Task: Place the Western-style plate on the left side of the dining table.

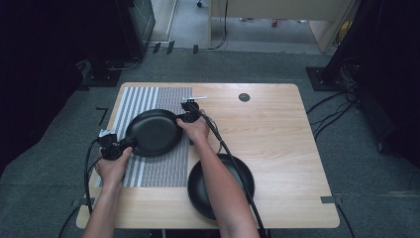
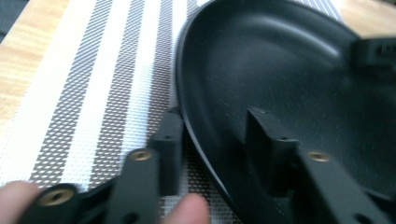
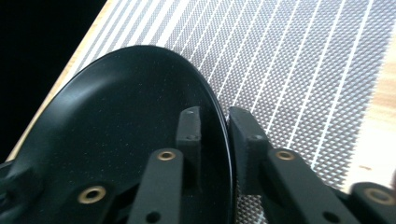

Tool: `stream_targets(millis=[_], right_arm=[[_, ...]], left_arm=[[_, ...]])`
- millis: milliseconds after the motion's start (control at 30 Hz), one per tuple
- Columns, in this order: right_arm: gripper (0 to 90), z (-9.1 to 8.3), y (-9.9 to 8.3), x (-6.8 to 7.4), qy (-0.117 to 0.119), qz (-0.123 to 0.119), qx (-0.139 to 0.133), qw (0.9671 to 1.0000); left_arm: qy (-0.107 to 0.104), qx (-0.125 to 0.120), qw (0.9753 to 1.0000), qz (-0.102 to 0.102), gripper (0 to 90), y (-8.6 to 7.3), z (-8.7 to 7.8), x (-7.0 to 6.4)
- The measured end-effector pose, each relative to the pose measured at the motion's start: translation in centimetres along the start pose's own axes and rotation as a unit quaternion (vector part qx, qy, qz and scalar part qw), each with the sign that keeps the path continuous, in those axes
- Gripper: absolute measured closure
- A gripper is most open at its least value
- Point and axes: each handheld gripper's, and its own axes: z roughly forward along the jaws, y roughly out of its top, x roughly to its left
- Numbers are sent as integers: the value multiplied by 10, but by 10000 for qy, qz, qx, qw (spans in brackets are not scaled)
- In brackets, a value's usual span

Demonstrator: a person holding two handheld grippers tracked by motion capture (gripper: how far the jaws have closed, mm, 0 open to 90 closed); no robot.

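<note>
A black plate [image 1: 154, 132] lies on a grey-and-white striped placemat [image 1: 163, 166] at the table's left. My left gripper [image 1: 130, 143] is at the plate's near-left rim. In the left gripper view the plate [image 2: 289, 74] has one jaw touching the outside of the rim and the other inside with a clear gap, so the left gripper [image 2: 217, 135] is open. My right gripper [image 1: 181, 119] is at the opposite, far-right rim. In the right gripper view its jaws close tightly on the rim of the plate [image 3: 116, 121], so the right gripper [image 3: 215, 128] is shut on it.
A second black plate [image 1: 198, 191] sits near the table's front edge, partly under the right forearm. The wooden table [image 1: 277, 134] has a round grommet [image 1: 244, 97] at the back. Cables [image 1: 237, 173] trail from both grippers toward the front.
</note>
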Motion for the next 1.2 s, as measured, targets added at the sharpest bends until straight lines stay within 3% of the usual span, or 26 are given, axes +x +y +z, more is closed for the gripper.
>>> stream_targets(millis=[100,167,233,300,367,533,600,667,933,1200], right_arm=[[613,-5,3,4,-245,-121,-169,9995],[571,-10,5,5,-404,-296,-249,9984],[543,-17,5,5,-554,-589,-300,9963],[474,-26,5,4,-562,-621,-400,9957],[402,-36,5,1,-538,-597,-448,9958],[342,-61,3,-8,-549,-704,-369,9953],[303,-75,0,-13,-404,-660,-437,9960],[280,-85,-5,-15,-382,-784,-393,9954],[265,-126,-24,-21,-660,-1093,-548,9903],[260,-159,-50,-38,-713,-1053,-583,9902]], left_arm=[[283,-7,9994,208,325,-1,-2,-5],[460,75,9985,285,272,-2,-5,-6],[532,188,9982,222,181,-2,-7,-3],[518,187,9984,134,136,-3,-13,-1],[489,116,9986,158,118,-4,-21,0],[279,-21,9993,242,84,-8,-38,-4],[254,-27,9992,306,83,-12,-46,-7],[253,-34,9991,341,83,-15,-51,-8],[238,-53,9990,382,83,-31,-81,-15],[279,-114,9984,469,75,-53,-105,-20]])
